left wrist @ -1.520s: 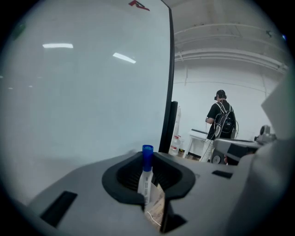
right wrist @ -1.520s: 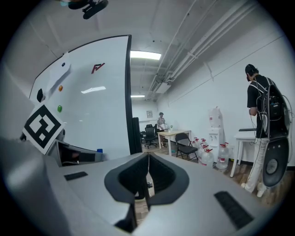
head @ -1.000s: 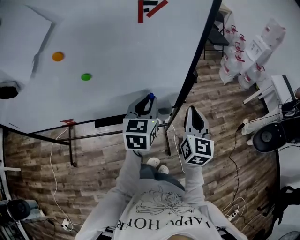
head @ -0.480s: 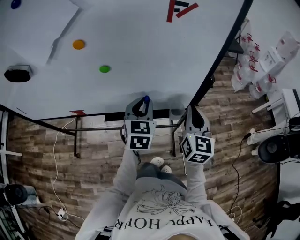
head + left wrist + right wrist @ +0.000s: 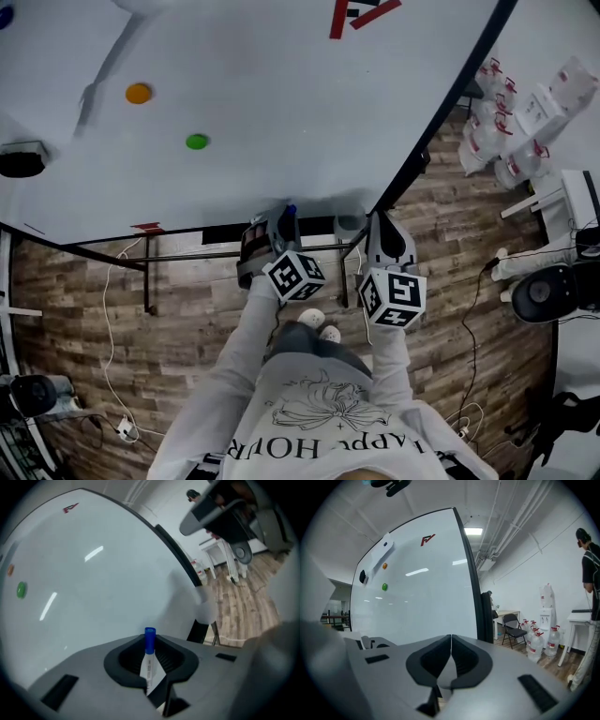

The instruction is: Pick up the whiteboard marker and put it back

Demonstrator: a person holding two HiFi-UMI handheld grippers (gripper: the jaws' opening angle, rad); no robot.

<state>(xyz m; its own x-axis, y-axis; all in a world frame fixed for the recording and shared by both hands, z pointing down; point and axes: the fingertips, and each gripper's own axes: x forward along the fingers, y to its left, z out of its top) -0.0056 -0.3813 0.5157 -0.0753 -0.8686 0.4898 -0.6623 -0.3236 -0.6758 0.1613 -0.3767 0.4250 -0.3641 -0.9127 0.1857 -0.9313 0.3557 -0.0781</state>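
Note:
My left gripper (image 5: 281,221) is shut on a whiteboard marker (image 5: 148,660) with a white barrel and blue cap; the cap (image 5: 292,209) sticks out past the jaws, close to the lower edge of the whiteboard (image 5: 281,103). In the left gripper view the marker stands upright between the jaws, in front of the white board face (image 5: 93,588). My right gripper (image 5: 384,225) is beside it on the right, near the board's dark right frame (image 5: 441,122). Its jaws are shut with nothing between them (image 5: 450,641).
On the board sit a green magnet (image 5: 196,142), an orange magnet (image 5: 138,93), a black eraser (image 5: 21,161) and a red logo (image 5: 361,11). The board's stand (image 5: 187,255) is below. Water bottles (image 5: 511,122), a chair (image 5: 514,626) and cables (image 5: 112,356) are on the wooden floor.
My left gripper has rolled and sunk lower along the board's bottom edge, still holding the marker. The right gripper shifted slightly and then stayed put. The head view has swung a little.

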